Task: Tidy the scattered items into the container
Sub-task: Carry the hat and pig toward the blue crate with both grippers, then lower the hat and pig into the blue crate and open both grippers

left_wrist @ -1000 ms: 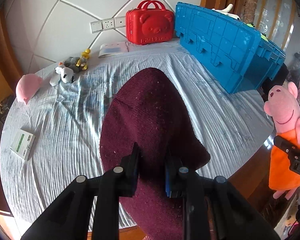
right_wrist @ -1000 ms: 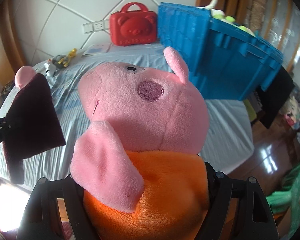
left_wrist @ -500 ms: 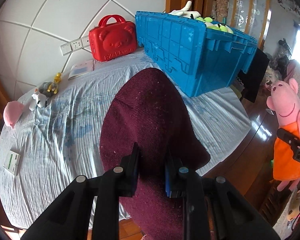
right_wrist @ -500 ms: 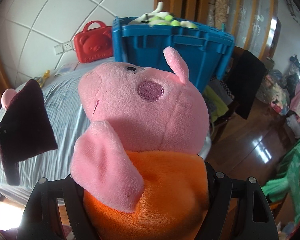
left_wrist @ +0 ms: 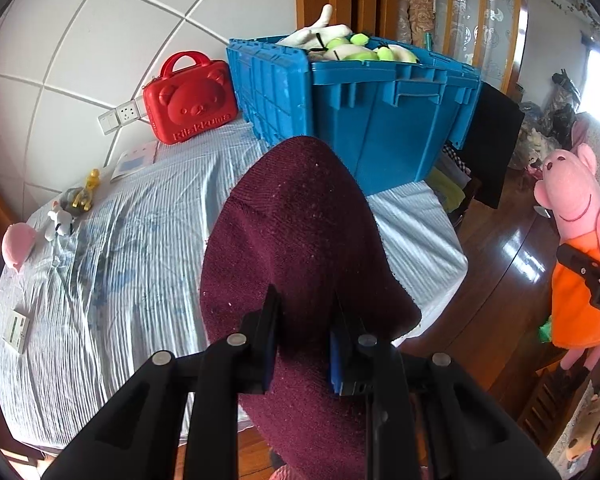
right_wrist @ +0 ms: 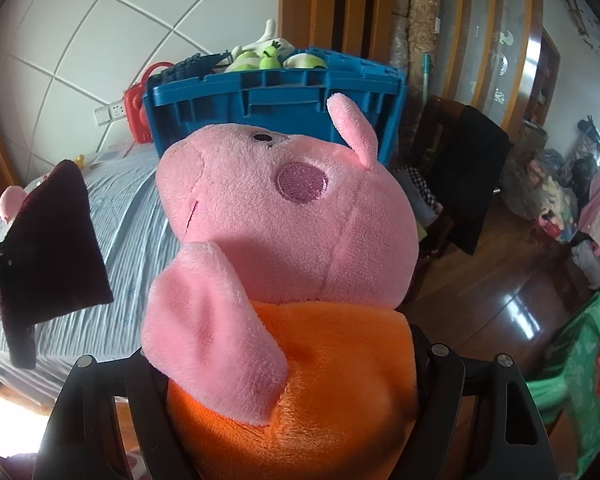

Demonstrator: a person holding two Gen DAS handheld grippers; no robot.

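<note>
My left gripper (left_wrist: 304,336) is shut on a dark maroon knitted hat (left_wrist: 304,232), held up over the near edge of the table. The hat (right_wrist: 56,236) also shows at the left of the right wrist view. My right gripper (right_wrist: 288,364) is shut on the orange body of a pink pig plush (right_wrist: 284,216), which fills that view; its fingertips are hidden by the plush. The pig plush (left_wrist: 580,240) hangs at the far right of the left wrist view. The blue crate (left_wrist: 364,120) stands at the table's far end with plush toys piled inside.
A red bear-faced case (left_wrist: 190,100) stands by the wall. Small figurines (left_wrist: 76,204), a pink plush (left_wrist: 18,242), a leaflet (left_wrist: 134,160) and a small box (left_wrist: 16,330) lie on the striped tablecloth (left_wrist: 120,280). A chair with dark clothing (right_wrist: 472,184) stands beyond the table.
Both grippers have swung right along the table with the hat and the pig still gripped. The blue crate now sits more central and its near end faces me.
</note>
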